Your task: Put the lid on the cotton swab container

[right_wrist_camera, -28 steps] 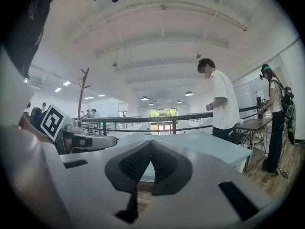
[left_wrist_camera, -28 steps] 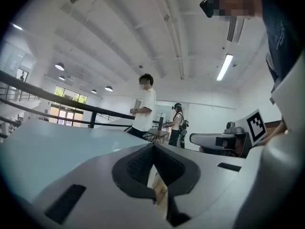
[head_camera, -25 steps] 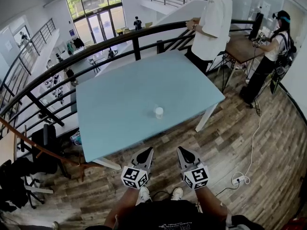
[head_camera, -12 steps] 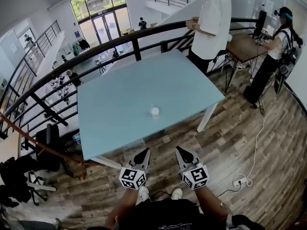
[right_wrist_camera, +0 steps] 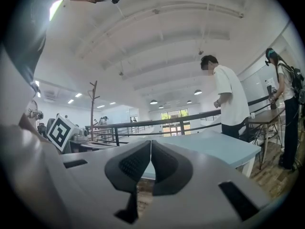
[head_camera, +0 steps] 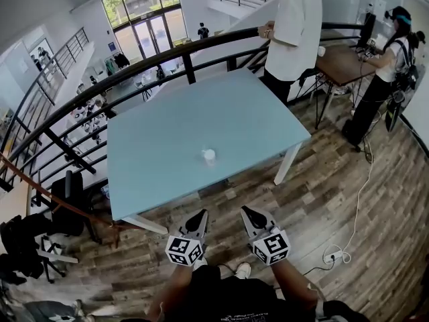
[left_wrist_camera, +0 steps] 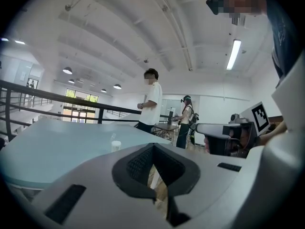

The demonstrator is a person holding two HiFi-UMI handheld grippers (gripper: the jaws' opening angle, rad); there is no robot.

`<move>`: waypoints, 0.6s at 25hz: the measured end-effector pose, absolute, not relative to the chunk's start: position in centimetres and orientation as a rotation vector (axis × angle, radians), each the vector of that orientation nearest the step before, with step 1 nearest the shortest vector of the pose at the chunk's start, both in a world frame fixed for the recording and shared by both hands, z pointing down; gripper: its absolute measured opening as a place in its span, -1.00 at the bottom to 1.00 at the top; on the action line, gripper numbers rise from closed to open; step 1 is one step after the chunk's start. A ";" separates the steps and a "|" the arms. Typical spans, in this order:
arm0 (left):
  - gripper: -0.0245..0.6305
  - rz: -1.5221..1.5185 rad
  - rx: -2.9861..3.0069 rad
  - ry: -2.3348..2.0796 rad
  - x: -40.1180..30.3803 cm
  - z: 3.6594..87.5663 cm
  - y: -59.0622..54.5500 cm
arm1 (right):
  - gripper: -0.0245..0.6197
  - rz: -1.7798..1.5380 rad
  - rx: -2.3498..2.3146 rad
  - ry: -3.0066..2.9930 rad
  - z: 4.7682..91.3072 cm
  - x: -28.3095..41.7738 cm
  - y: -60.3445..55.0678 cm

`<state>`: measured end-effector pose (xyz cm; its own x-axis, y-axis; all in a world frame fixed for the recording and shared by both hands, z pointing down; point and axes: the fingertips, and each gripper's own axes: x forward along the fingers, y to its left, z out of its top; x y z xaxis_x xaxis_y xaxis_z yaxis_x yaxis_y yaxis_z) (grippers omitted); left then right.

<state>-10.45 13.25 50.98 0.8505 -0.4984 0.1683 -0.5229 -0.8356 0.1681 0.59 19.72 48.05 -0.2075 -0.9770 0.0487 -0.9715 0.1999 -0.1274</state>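
Container [head_camera: 209, 155] too small for detail; left gripper [head_camera: 200, 214], right gripper [head_camera: 245, 210] both closed, empty.

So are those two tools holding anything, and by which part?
Nothing. The left tool and right tool are shut and empty; the white container stands alone on the table.

Right gripper [right_wrist_camera: 151, 146], jaws together and empty, before blue table [right_wrist_camera: 219, 147]

You are seeing the cotton swab container [head_camera: 209, 155] too small to tell its lid state; the top edge is cropping the standing person [head_camera: 289, 29].
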 end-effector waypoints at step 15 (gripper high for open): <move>-0.90 0.144 2.852 -0.765 -8.3 49.4 4.9 | -0.86 -0.197 -1.925 2.421 46.4 2.1 11.7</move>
<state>-8.33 4.88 49.36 0.8624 -0.4862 0.1408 -0.5041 -0.8500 0.1527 2.15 11.70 46.42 -0.2280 -0.9726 0.0457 -0.9672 0.2209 -0.1255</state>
